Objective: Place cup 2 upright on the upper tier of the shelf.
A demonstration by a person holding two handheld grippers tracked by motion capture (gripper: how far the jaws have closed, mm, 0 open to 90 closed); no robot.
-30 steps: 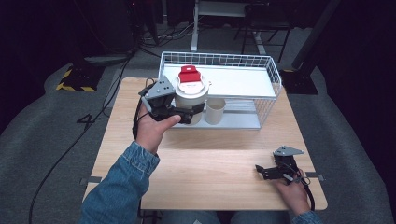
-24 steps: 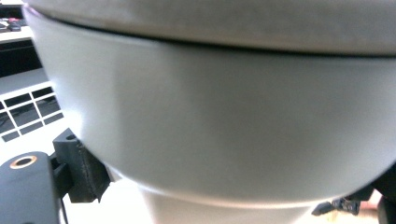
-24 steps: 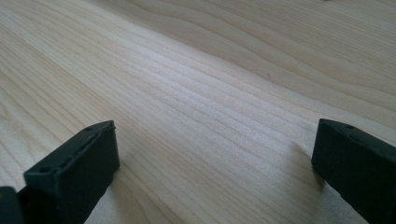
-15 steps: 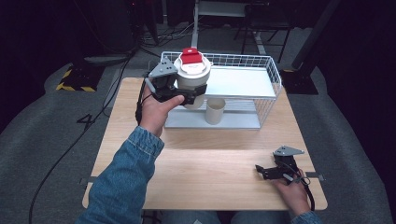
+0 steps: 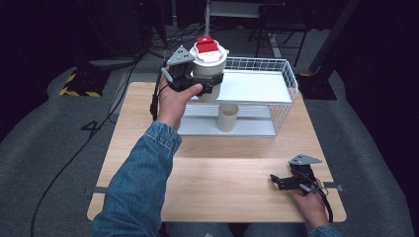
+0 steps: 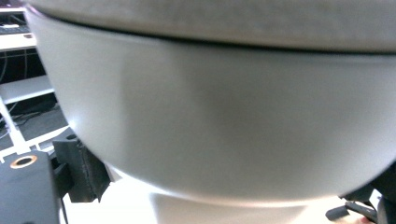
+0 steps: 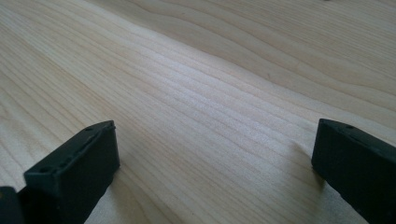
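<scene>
A white round container [image 5: 210, 69] with a red cap [image 5: 207, 45] on its lid hangs in the air above the left end of the wire rack [image 5: 289, 86]. My left gripper [image 5: 206, 88] is shut on its narrower lower part. In the left gripper view the container's white wall [image 6: 224, 116] is very close, with a black jaw on each side below it. My right gripper [image 5: 279, 181] rests on the wooden table [image 5: 222, 168] near the front right corner. It is open, and bare wood shows between its jaws [image 7: 210, 158].
The white wire rack has a flat upper shelf [image 5: 257, 86]. A beige cup [image 5: 228, 117] stands upright on its lower shelf, below and a little right of the held container. Dark floor and cables surround the table.
My left hand has carried the container upward and farther back over the rack's left end. The right hand and its gripper have stayed where they were.
</scene>
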